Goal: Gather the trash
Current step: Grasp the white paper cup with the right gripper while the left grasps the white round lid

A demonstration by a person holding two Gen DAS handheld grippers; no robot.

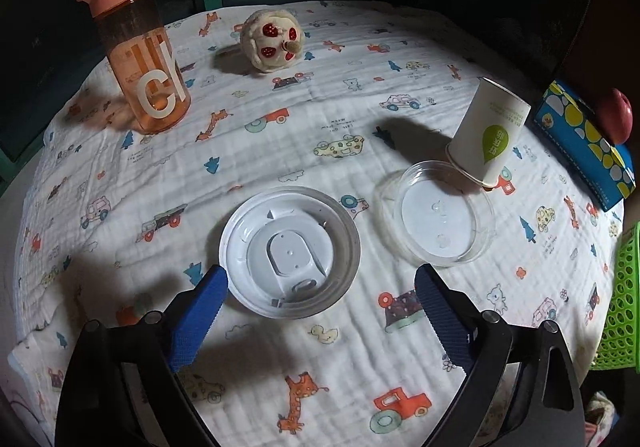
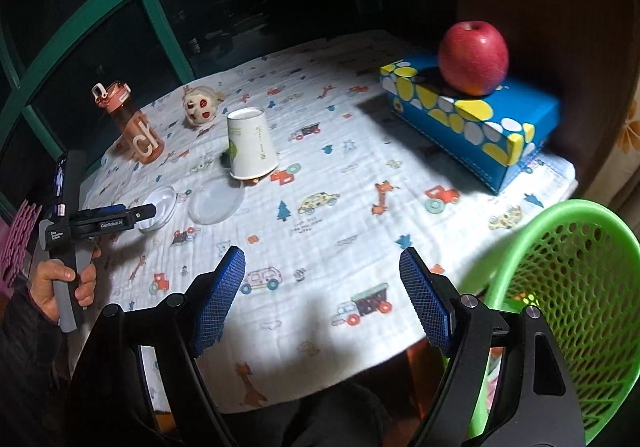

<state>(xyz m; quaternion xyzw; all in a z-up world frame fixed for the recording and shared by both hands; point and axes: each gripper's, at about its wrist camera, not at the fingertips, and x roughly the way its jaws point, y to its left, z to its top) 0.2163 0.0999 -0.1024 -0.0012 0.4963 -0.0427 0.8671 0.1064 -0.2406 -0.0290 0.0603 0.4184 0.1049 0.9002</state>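
A white plastic cup lid [image 1: 290, 252] lies on the patterned cloth, right in front of my open left gripper [image 1: 320, 281], between its blue fingers. A clear plastic lid [image 1: 436, 213] lies to its right. An upside-down paper cup [image 1: 488, 131] leans on that clear lid's far rim. In the right wrist view the paper cup [image 2: 250, 143], the clear lid [image 2: 216, 201] and the white lid [image 2: 160, 207] sit at the left, with the left gripper [image 2: 148, 211] at the white lid. My right gripper [image 2: 322, 267] is open and empty above the table's near edge.
A green mesh basket [image 2: 560, 307] stands at the right, off the table edge. A red apple [image 2: 474, 57] rests on a blue tissue box [image 2: 480, 115]. An orange water bottle [image 1: 136, 43] and a plush toy [image 1: 272, 39] stand at the far side.
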